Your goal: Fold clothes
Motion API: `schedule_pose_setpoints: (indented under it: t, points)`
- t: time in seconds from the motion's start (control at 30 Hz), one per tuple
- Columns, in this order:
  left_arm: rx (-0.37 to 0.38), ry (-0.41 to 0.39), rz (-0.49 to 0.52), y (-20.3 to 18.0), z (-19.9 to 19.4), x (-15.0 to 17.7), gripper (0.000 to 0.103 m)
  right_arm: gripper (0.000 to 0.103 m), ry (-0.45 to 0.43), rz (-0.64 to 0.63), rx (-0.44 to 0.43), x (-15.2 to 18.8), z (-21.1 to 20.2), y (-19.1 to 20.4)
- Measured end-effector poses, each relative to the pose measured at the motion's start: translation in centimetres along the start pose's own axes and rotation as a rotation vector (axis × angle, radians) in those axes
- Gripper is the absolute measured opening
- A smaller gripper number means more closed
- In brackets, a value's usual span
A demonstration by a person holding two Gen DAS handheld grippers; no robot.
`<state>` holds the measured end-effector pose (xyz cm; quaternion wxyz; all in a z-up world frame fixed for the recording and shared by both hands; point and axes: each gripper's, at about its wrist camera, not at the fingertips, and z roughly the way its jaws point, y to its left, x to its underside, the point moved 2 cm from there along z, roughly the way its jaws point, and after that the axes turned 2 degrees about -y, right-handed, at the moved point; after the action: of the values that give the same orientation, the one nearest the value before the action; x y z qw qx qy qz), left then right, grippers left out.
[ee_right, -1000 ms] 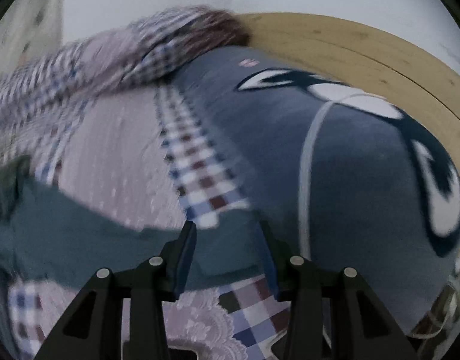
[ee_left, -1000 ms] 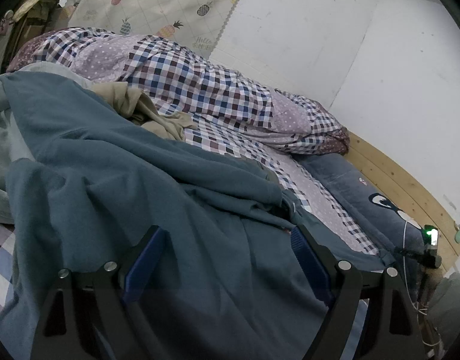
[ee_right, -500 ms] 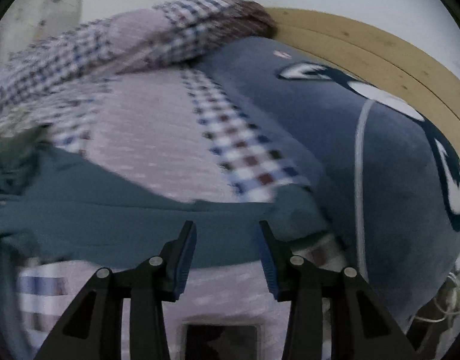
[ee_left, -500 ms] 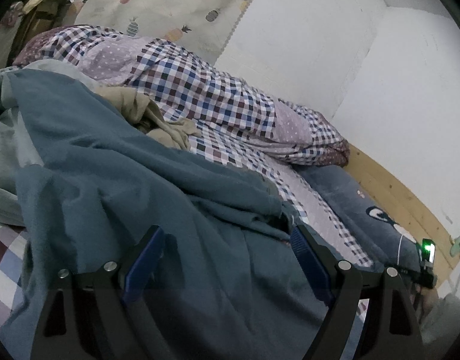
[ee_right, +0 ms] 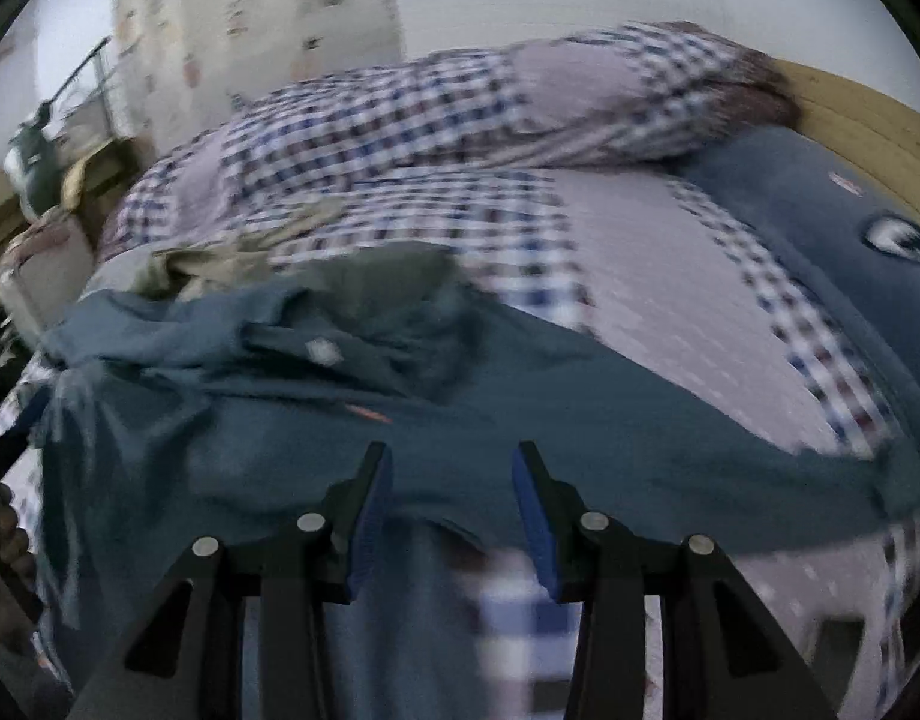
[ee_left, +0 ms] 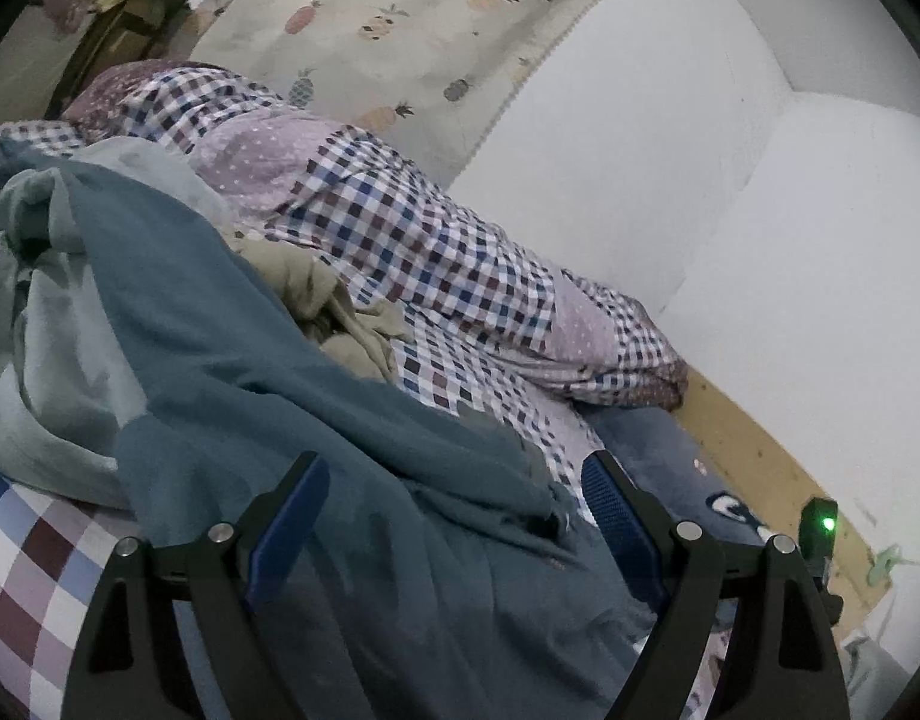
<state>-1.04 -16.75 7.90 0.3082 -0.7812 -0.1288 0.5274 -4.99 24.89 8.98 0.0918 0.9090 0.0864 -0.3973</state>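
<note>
Left wrist view: left tool (ee_left: pixel 448 516) low over the teal garment (ee_left: pixel 232 324), jaws wide apart, nothing clamped. Fabric is bunched between the pads, not gripped. Garment is spread crumpled over the checked bedsheet (ee_left: pixel 28 564), toward the bed's near edge; a pale grey-green garment (ee_left: pixel 46 324) lies partly under it on the left, a beige garment (ee_left: pixel 334 312) just behind. Rolled checked duvet (ee_left: pixel 412 222) runs along the far edge by the wall.

Change over the last second: this view has tilted and closed in a little; cloth under it looks undisturbed.

Right wrist view, blurred: right tool (ee_right: pixel 451 510) has swung from the navy pillow (ee_right: pixel 868 252) at the headboard corner over to the teal garment (ee_right: pixel 520 414). Jaws apart, empty, straddling the garment's near hem. One sleeve trails out to the right toward the pillow.

Read: both tools now staged on the same garment, no grasp yet. Looks like pre-grasp for spreading or a first fold. Garment not flat, collar area rumpled, so likely needs smoothing first. Risk: grabbing the sheet along with the hem.
</note>
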Motion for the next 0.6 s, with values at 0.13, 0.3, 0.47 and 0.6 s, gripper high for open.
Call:
schedule_pose_setpoints:
  t: [0.13, 0.3, 0.47, 0.6]
  points:
    - [-0.003, -0.008, -0.032, 1.0, -0.2, -0.6, 0.089, 0.044, 0.006, -0.075, -0.087, -3.8, 2.8, 4.0]
    - [-0.008, -0.026, -0.069, 2.1, -0.3, -1.5, 0.089, 0.044, 0.072, -0.218, -0.151, -7.8, 9.4, 9.3]
    - [-0.007, -0.023, -0.110, 3.3, -0.3, -1.9, 0.089, 0.043, 0.158, -0.372, -0.119, -9.7, 16.1, 12.1]
    - [-0.007, -0.026, -0.129, 4.0, -0.4, -2.2, 0.089, 0.044, 0.204, -0.460, -0.097, -10.5, 18.8, 12.6]
